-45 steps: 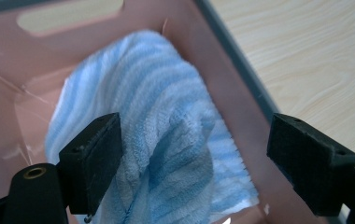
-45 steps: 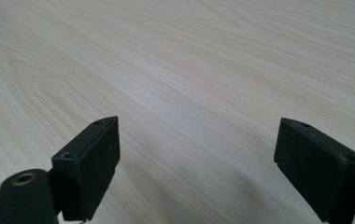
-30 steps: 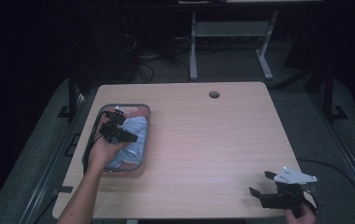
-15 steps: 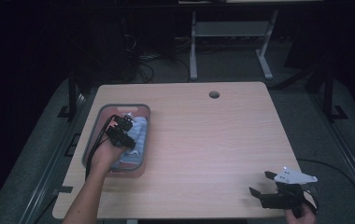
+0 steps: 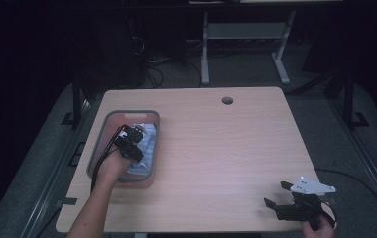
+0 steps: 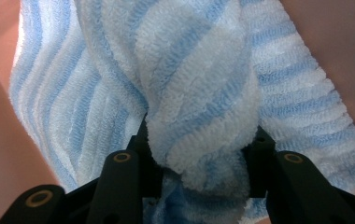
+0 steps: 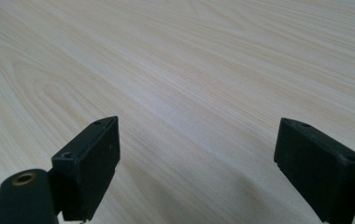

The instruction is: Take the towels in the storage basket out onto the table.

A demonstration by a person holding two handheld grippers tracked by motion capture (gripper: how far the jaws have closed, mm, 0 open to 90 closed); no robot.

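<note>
A light wooden table (image 5: 216, 148) with a round cable hole (image 5: 227, 100) near its far edge carries a shallow tray (image 5: 108, 120) with a grey rim and a pinkish floor. The tray sits at the left side of the table, well apart from the hole.

Inside the tray lies a blue-and-white striped terry towel (image 5: 147, 144), bunched toward the tray's right half. The left gripper (image 5: 129, 142) is down in the tray, on the towel's left part, with the person's left hand (image 5: 111, 166) behind it at the tray's near end and a black cable looping from the gripper over the tray's left rim.

In the left gripper view the left gripper (image 6: 199, 156) has its two black jaws pinching a thick rolled fold of the towel (image 6: 199, 93) between them; the cloth bulges out above and below the jaws. The rest of the towel spreads behind the fold, and the tray's pink floor (image 6: 3, 154) shows on both sides of it.

The right gripper (image 5: 281, 203) rests at the table's near right corner, far from the tray, with its grey three-cornered plate on top and its cable trailing off the table's right edge.

In the right gripper view the right gripper (image 7: 196, 163) has its jaws spread wide, with bare wood grain (image 7: 175, 70) between them and nothing held.
</note>
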